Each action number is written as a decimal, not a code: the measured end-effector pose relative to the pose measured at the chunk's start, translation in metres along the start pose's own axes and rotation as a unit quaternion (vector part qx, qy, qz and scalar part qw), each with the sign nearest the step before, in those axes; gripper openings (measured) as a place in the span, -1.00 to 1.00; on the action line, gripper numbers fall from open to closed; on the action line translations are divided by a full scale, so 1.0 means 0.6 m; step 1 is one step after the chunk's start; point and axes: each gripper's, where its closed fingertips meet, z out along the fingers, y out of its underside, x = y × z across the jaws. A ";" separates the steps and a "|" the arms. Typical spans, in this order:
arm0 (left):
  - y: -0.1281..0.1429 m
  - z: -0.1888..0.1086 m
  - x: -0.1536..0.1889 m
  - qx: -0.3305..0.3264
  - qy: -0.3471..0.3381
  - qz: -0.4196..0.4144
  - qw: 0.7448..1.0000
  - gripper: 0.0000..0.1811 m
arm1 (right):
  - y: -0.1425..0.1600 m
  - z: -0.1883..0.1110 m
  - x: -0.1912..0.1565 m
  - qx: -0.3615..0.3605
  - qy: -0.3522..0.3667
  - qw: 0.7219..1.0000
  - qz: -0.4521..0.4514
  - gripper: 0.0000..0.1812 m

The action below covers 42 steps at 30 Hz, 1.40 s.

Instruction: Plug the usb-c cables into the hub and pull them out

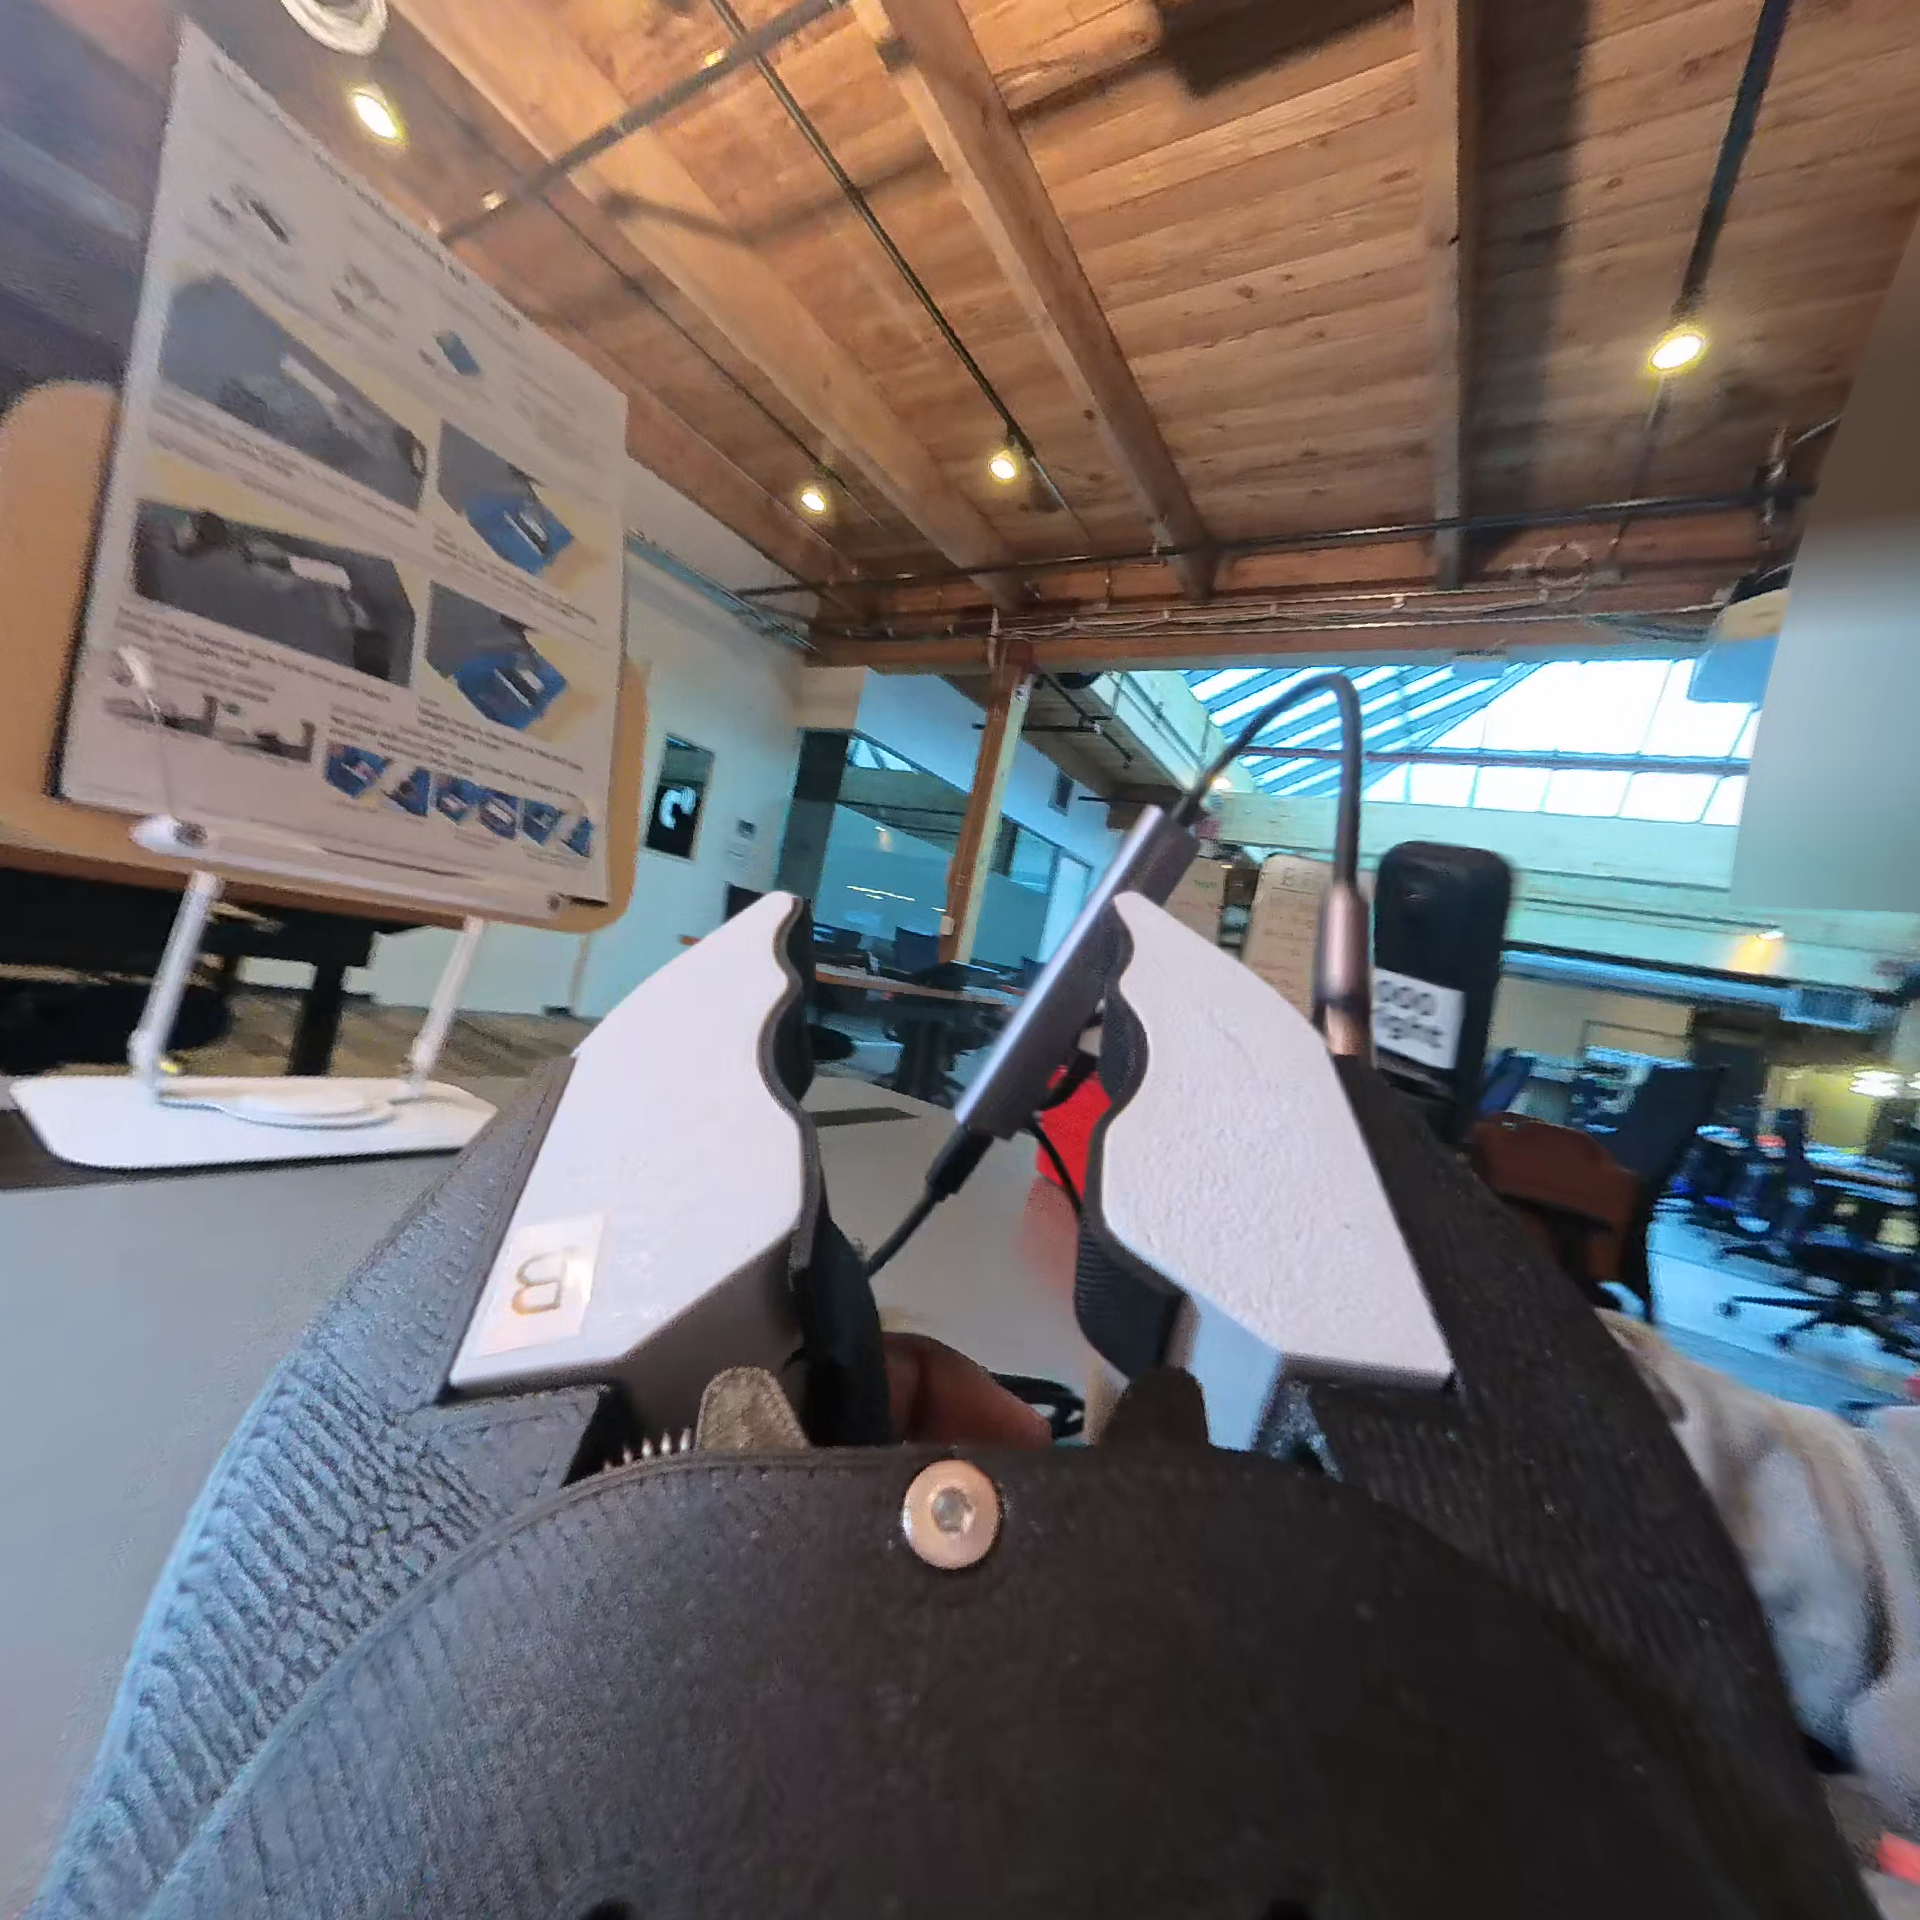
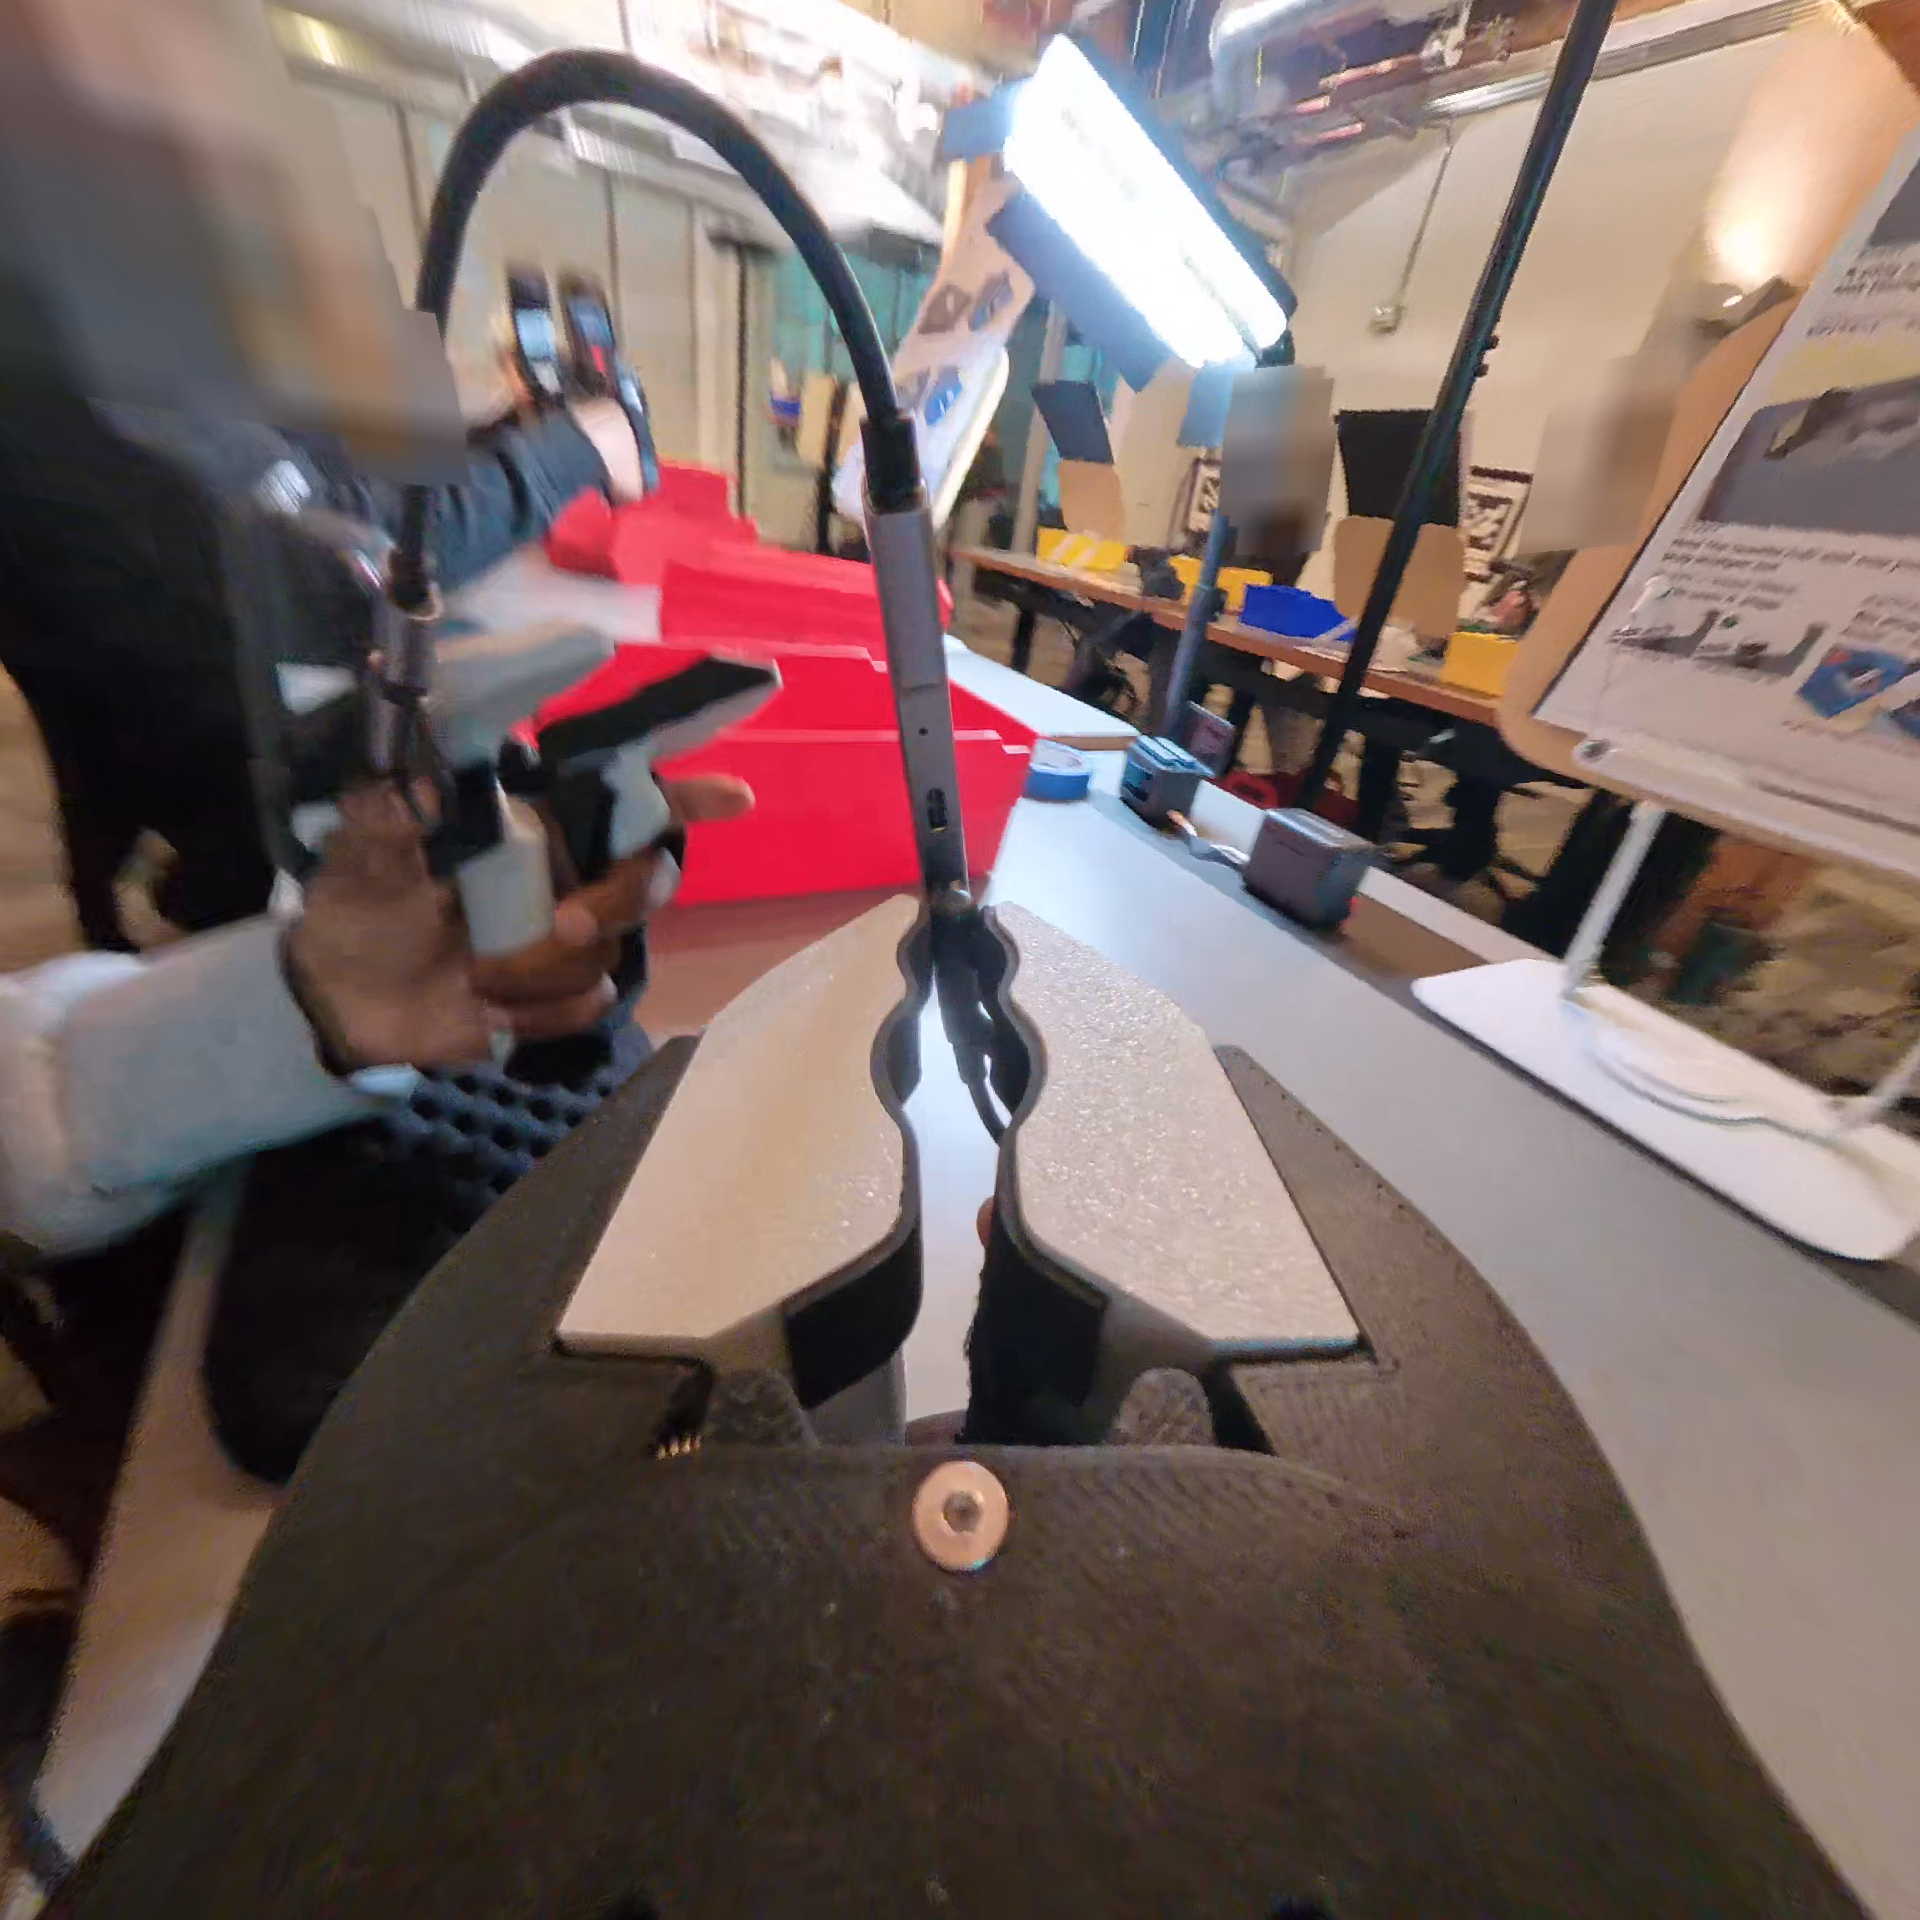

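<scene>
Right wrist view: hub above right hand-held gripper.

left claw: grey fingers, black textured body | silver screw | pale sleeve

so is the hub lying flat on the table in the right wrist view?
No, the hub stands upright off the table, with the right gripper shut on the cable plug at its lower end.

Left wrist view tilts up low over the table, toward the ceiling at twelve o'clock; right wrist view looks level, close; both share the hub.
</scene>
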 end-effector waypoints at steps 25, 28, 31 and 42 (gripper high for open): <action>0.111 0.006 0.027 -0.175 0.058 -0.130 0.974 -0.43 | 0.040 0.010 -0.070 -0.019 -0.285 0.859 0.425 -0.89; 0.109 0.006 0.029 -0.170 0.066 -0.147 0.972 -0.43 | 0.042 0.011 -0.088 -0.033 -0.303 0.856 0.418 -0.88; 0.112 0.006 0.041 -0.175 0.084 -0.144 0.970 -0.43 | 0.042 0.013 -0.107 -0.042 -0.321 0.853 0.410 -0.88; 0.119 0.033 0.068 -0.227 0.131 -0.069 0.963 -0.69 | 0.039 0.016 -0.096 -0.030 -0.300 0.861 0.410 -0.88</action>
